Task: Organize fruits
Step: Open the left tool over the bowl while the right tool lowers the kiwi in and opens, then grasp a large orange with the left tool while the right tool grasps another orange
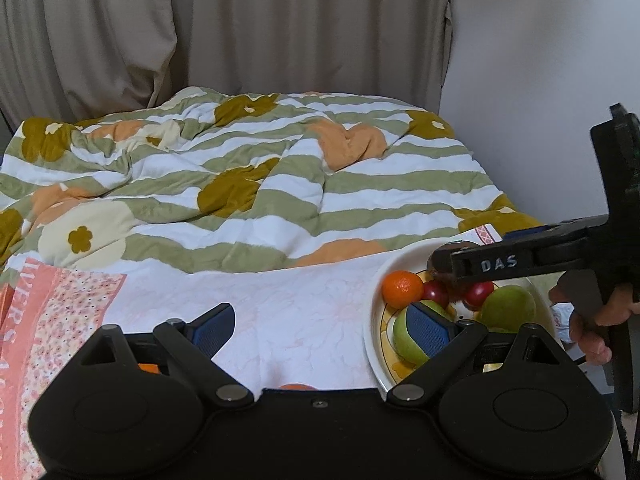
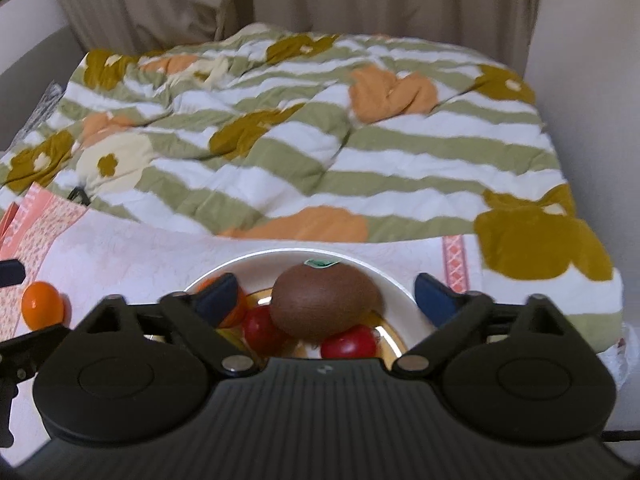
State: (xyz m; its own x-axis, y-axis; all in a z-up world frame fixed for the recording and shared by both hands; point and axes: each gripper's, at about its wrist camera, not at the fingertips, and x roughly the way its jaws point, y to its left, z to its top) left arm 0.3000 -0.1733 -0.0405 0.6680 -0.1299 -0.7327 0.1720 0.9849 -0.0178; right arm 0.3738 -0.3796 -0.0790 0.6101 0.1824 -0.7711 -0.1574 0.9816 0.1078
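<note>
While a striped, flowered quilt (image 1: pixel 248 184) covers most of the bed under beige curtains (image 1: pixel 240 28), a pale cloth (image 1: pixel 304 312) lies spread over its near end, with a pink flowered cloth (image 1: pixel 60 320) at the left edge. On the pale cloth sits a white bowl (image 2: pixel 360 264) with a yellow-patterned inside.

Over the bowl hangs the right gripper (image 2: pixel 324 300), jaws spread wide and pressing on nothing — the brown kiwi (image 2: pixel 326 306) lies between them in the bowl, clear of both blue pads, resting on two red fruits (image 2: pixel 348 342). A hand (image 1: pixel 592 328) holds this gripper's grip.

Beside the bowl, the left gripper (image 1: pixel 320 326) is likewise released, with only cloth between its fingers; its right pad (image 1: pixel 428 328) stands in front of a green apple (image 1: pixel 408 340).

A second green apple (image 1: pixel 508 308) and an orange mandarin (image 1: pixel 402 289) also lie in the bowl. Another mandarin (image 2: pixel 42 310) rests on the cloth, left of the bowl.
</note>
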